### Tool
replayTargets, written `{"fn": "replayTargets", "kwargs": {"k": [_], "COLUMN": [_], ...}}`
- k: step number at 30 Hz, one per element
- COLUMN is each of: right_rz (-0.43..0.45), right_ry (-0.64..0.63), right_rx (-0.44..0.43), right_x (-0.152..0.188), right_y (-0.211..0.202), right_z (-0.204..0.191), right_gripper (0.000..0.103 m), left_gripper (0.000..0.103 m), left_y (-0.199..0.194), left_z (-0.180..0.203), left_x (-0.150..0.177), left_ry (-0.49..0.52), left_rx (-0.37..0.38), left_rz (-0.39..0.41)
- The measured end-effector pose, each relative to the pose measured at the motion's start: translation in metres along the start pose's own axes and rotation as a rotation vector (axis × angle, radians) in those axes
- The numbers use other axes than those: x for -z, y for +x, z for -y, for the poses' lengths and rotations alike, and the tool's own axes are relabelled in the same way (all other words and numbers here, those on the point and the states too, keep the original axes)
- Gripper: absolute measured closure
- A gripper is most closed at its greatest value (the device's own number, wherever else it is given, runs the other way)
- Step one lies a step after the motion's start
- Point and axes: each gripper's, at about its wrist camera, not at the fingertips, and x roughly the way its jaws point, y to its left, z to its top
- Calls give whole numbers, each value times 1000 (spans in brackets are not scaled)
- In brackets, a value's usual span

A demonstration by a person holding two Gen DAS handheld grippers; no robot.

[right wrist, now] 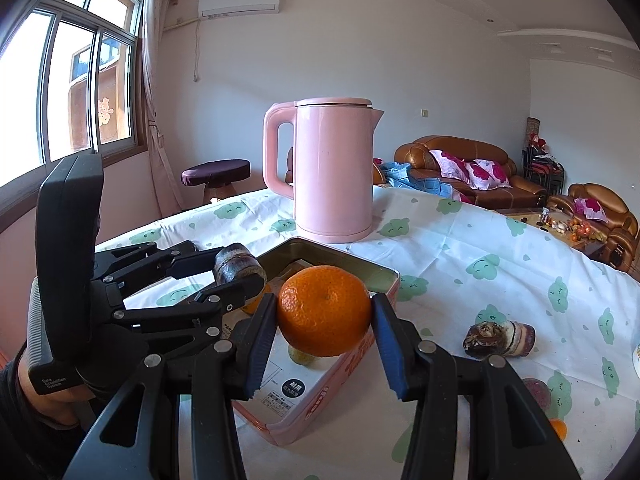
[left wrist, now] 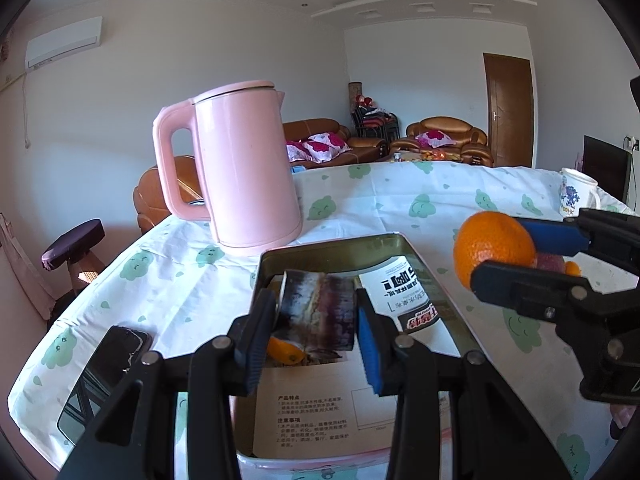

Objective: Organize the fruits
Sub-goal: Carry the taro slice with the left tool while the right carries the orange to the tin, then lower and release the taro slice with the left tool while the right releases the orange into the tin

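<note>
Right wrist view: "Data Acquisition System" marks left gripper pinching cane piece; right gripper pinches orange.

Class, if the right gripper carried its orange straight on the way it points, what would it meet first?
Probably the open tin box just ahead and below the right gripper; the pink kettle stands further behind. Depth is uncertain.

The gripper hides most of an orange piece in the tin.

Pink kettle at frame centre; orange mandarin below; white tablecloth with green cloud print
</note>
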Motion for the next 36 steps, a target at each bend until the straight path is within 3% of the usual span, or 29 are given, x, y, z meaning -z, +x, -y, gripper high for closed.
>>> {"fn": "replayTargets", "kwargs": {"k": [36], "right_rz": [-152], "right_ry": [-74], "right_rx": [-34], "right_x": [22], "right_y": [41], "right_z": [-26], "right_gripper": [53], "left_gripper": [62], "left_y": [16], "left_z": [-13], "left_x": [17], "left_ry": [14], "left_rx": [-16], "left_rz": [-68]}}
